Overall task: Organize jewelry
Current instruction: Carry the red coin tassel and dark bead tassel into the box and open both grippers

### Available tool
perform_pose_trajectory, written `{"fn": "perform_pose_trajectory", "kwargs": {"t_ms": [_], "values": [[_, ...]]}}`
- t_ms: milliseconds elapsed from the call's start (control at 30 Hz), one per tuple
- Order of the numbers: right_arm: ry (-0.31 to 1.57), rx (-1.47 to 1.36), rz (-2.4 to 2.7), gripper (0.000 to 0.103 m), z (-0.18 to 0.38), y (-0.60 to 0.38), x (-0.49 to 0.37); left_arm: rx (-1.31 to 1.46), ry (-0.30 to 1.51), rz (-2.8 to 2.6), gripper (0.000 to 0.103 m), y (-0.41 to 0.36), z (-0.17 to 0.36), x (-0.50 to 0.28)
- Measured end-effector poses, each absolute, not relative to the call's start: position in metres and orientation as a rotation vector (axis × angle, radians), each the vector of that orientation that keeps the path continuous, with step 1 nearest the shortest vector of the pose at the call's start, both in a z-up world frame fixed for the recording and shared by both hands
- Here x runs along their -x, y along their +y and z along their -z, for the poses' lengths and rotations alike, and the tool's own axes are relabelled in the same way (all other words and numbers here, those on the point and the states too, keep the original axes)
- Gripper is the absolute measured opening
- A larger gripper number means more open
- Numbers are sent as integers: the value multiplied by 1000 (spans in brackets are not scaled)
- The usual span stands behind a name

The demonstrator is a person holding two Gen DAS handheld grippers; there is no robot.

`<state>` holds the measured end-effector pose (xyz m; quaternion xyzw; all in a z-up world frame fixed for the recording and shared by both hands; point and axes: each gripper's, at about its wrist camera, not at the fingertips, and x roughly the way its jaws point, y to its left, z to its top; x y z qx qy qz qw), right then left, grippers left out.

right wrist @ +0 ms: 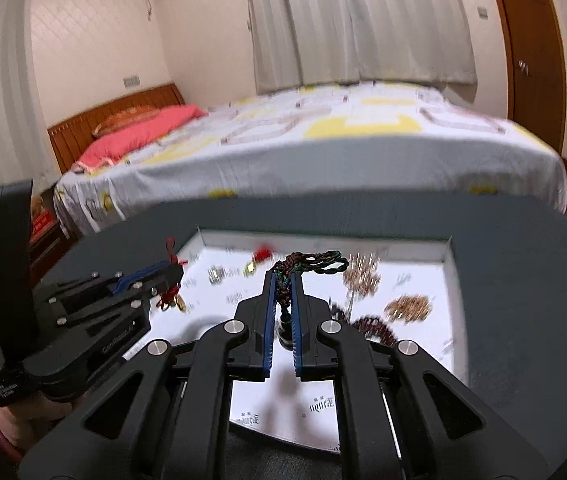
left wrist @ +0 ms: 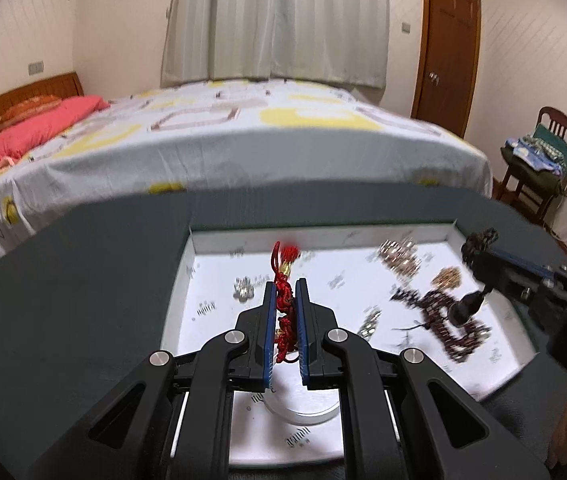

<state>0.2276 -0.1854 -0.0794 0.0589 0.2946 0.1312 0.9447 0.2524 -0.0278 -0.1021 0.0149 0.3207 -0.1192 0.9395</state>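
A bedroom, both views blurred: a wooden headboard (left wrist: 23, 92) and pink pillow (left wrist: 43, 124) at far left, a bed (left wrist: 243, 136) under a white-and-yellow patterned cover across the middle, pale curtains (left wrist: 275, 20) behind it, a brown door (left wrist: 447, 48) and a chair (left wrist: 543, 152) piled with cloth at right. In front of the bed stands a dark grey bench (left wrist: 83, 280) carrying a shallow white tray (left wrist: 199, 264) strewn with jewelry.

Over the tray's left half, the left gripper (left wrist: 285, 292) has its blue-padded fingers (left wrist: 269, 320) pinching a red knotted cord charm (left wrist: 283, 308), which runs up between them; its red tassel and gold bead stick out just beyond the fingertips. A small silver piece (left wrist: 243, 288) lies on the tray just left of those fingers. Right of them, further off, lie a silver-and-gold cluster (left wrist: 399, 258), a gold cluster (left wrist: 447, 278) and a dark red bead string (left wrist: 451, 320).

Over the tray's right half, the right gripper (right wrist: 283, 280) has its fingers (right wrist: 269, 304) pinching a dark braided cord (right wrist: 311, 262); the cord loops out past the fingertips to the right, and a dark round pendant (right wrist: 285, 330) hangs low between the fingers. From the left wrist view that pendant dangles above the bead string. The gold cluster and beads sit on the tray just right of these fingers.
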Motion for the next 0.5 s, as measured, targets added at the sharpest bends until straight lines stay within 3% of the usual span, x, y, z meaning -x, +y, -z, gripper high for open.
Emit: {"fn": "perform_pose_trajectory", "kwargs": {"t_ms": [500], "values": [[777,-76,-202,9,130,-175,-265,6,813,223,11,-18,142,-281]]}}
